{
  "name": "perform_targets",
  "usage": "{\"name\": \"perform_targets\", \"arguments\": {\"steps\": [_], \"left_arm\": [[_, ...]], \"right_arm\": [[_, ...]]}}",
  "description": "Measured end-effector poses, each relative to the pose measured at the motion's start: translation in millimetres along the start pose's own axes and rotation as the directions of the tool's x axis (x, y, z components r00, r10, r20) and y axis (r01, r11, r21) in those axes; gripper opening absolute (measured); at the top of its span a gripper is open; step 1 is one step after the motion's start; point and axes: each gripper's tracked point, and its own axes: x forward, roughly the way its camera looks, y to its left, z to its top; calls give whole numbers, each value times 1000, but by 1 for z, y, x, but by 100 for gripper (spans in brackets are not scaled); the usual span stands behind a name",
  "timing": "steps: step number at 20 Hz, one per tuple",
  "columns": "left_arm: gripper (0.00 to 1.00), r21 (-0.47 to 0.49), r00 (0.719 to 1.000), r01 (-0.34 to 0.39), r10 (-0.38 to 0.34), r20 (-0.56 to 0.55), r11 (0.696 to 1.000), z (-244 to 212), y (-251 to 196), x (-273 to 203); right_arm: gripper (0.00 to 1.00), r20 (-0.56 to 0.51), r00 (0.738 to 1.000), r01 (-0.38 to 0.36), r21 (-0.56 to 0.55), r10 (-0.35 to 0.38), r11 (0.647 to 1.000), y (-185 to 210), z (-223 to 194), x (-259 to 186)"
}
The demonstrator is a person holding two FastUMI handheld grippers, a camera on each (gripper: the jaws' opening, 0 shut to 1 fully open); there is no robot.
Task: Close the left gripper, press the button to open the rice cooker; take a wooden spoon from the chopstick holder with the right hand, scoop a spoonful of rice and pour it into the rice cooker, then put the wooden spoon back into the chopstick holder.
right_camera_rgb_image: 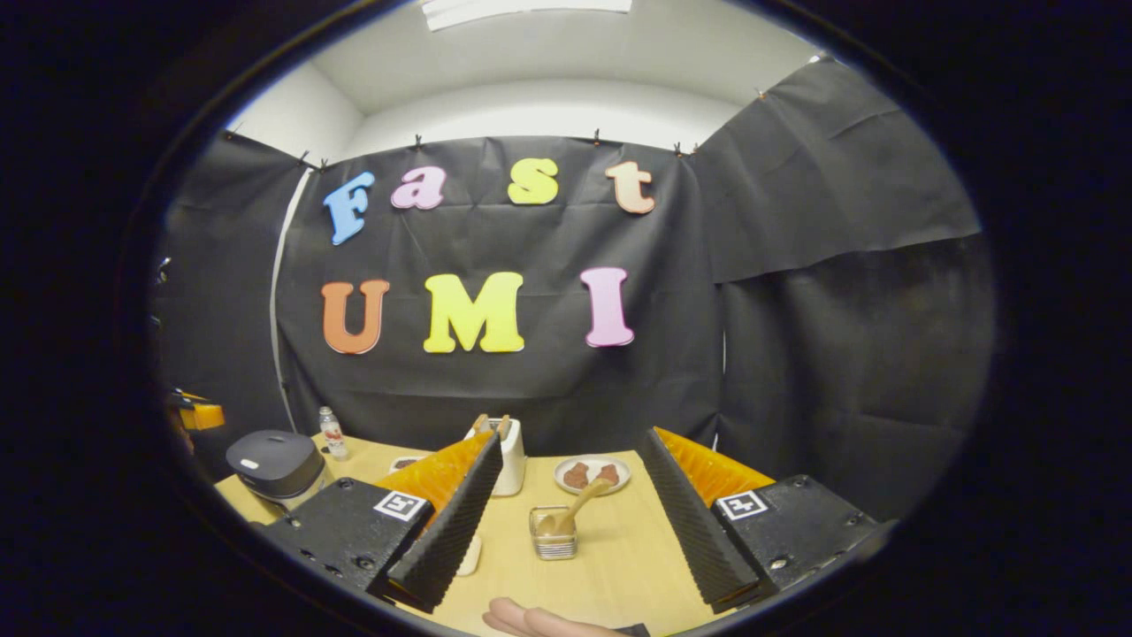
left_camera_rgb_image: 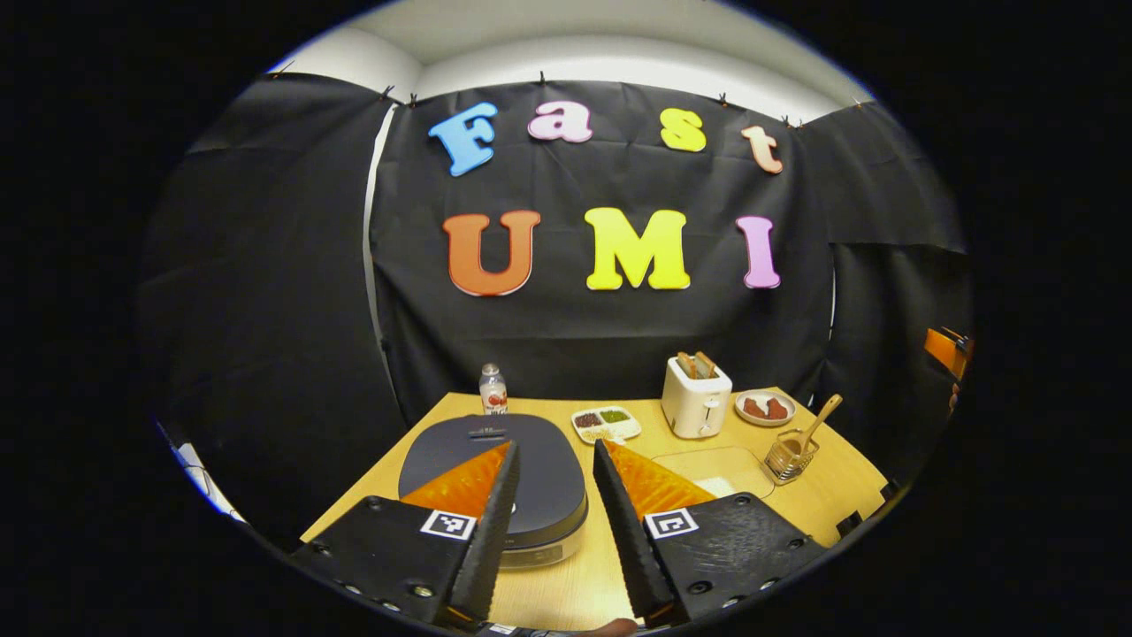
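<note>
Both pairs of fingers are spread and empty. I'd bring my left gripper (left_camera_rgb_image: 553, 531) fingers together first, then press the rice cooker (left_camera_rgb_image: 495, 473) button just beneath them; the wooden spoon (right_camera_rgb_image: 575, 513) waits in its holder (right_camera_rgb_image: 554, 535), right of the cooker.

One rice cooker (left_camera_rgb_image: 492, 478), one toaster (left_camera_rgb_image: 696, 398), one bottle (left_camera_rgb_image: 493, 390), one chopstick holder (left_camera_rgb_image: 790, 456) with one wooden spoon (left_camera_rgb_image: 819, 418), two dishes: a divided tray (left_camera_rgb_image: 606, 424) and a plate (left_camera_rgb_image: 765, 408).
</note>
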Motion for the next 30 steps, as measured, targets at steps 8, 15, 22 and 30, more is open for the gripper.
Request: {"name": "perform_targets", "arguments": {"steps": [8,15,22,30], "left_arm": [[43,88,975,-96,111,-193,991,-45,32,34],[8,20,937,-156,155,-313,988,-81,56,50],[0,-38,921,-163,139,-363,986,-100,60,64],[0,4,915,-167,157,-372,986,-107,61,64]], "right_arm": [[100,-18,1000,-15,-12,15,1000,2,-16,9],[100,-46,999,-21,-24,20,1000,2,-34,16],[100,-80,997,-3,-32,0,999,-7,-52,26],[100,-90,995,34,-27,-36,999,-16,-59,30]]}}
